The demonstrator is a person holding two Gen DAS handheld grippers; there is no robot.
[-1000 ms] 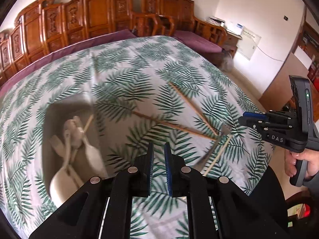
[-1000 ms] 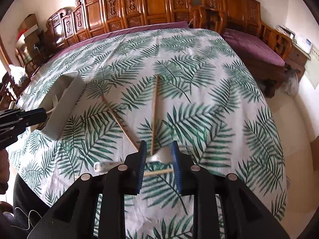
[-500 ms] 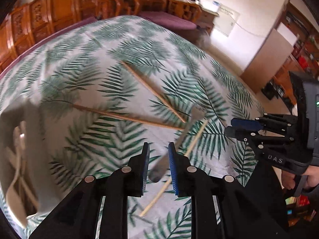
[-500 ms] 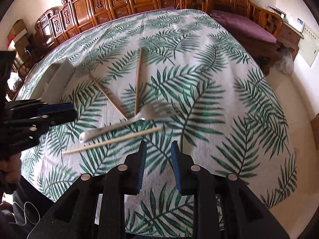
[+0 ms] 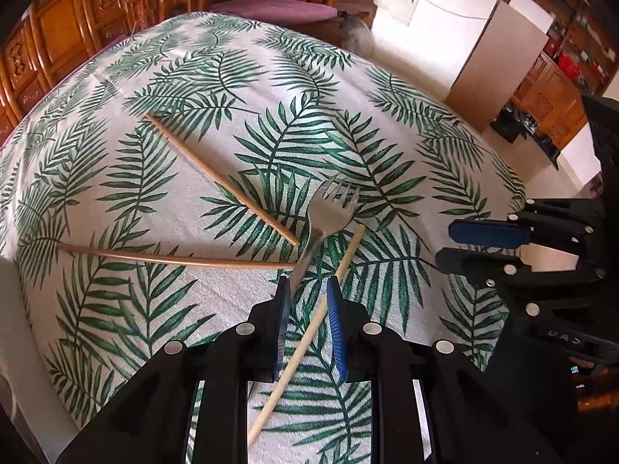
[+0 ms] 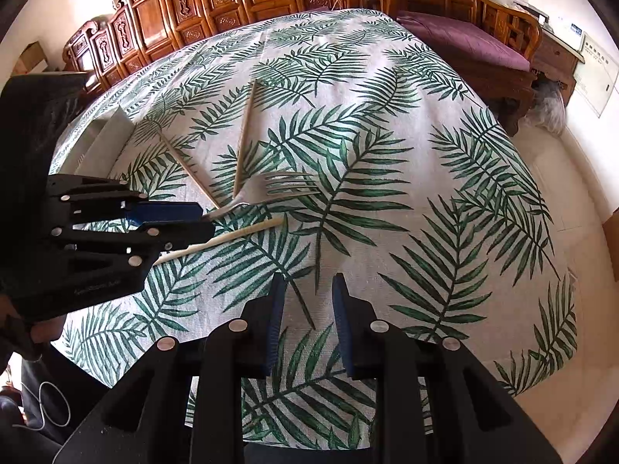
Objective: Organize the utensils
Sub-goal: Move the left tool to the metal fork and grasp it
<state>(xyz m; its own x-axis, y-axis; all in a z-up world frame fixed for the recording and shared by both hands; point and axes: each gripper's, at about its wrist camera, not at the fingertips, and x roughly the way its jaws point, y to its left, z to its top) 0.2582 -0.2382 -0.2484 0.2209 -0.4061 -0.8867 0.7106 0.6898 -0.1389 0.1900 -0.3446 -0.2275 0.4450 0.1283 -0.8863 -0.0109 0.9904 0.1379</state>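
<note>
The fork's (image 5: 330,212) handle slips out of sight behind the left gripper's (image 5: 307,324) fingers. Right view: the left gripper (image 6: 174,220) covers the pale chopstick's (image 6: 240,234) near end and most of the white tray (image 6: 104,143).

Mirrored, partly readable letters "DAS" on black plastic right gripper (image 5: 445,245) body. Script line on black left gripper (image 6: 209,220) body illegible.

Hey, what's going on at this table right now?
A person is tidying utensils with two handheld grippers. The left gripper is over the fork handle and a pale chopstick, jaws slightly apart and gripping neither. The right gripper hovers empty over the leaf-print cloth. Two more chopsticks lie loose.
</note>
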